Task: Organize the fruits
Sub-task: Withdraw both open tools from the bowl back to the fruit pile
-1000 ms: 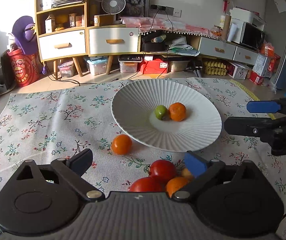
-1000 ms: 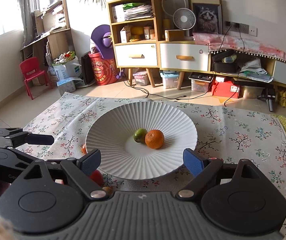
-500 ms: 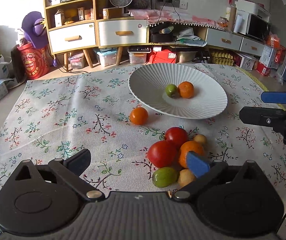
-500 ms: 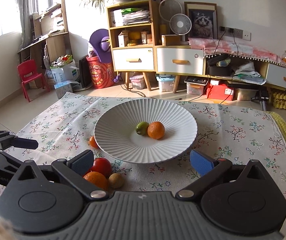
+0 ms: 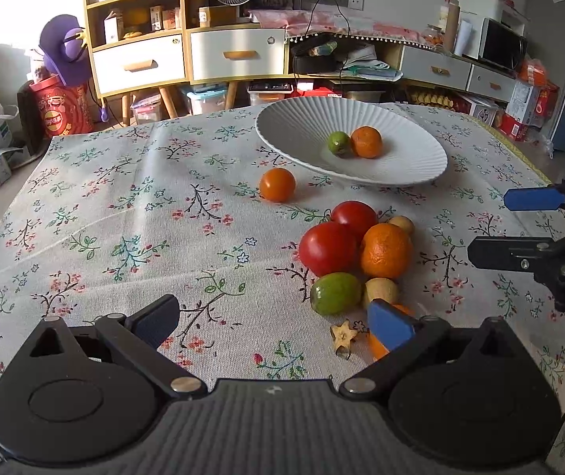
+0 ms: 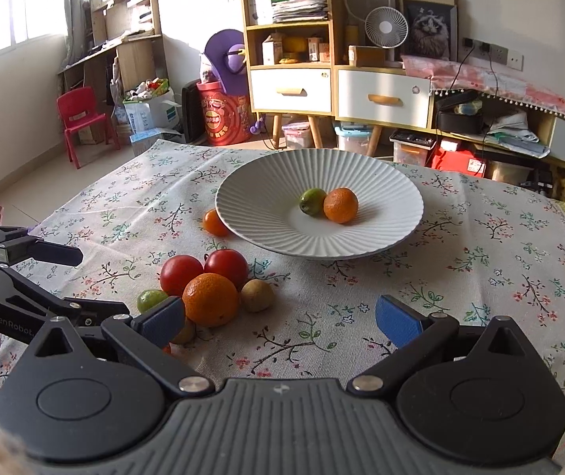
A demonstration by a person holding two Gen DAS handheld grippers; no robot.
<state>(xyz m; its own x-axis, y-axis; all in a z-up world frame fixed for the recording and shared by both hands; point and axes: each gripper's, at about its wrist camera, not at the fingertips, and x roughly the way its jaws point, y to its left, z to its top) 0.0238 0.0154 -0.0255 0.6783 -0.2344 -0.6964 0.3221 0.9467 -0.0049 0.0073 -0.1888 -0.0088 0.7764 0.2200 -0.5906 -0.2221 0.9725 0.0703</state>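
Fruit pile (image 6: 211, 289) lies just beyond the gaping right claw's (image 6: 280, 320) left finger.

Your left wrist view looks forward and down across the flowered tablecloth (image 5: 132, 213) from low over its near edge, with the fruit pile (image 5: 355, 253) close ahead to the right. Your right wrist view faces the same way from further right, the pile (image 6: 211, 285) to its left. Both share the white plate (image 5: 294, 134) (image 6: 393, 206), the pile and the cabinets (image 5: 187, 59) (image 6: 338, 87) behind.
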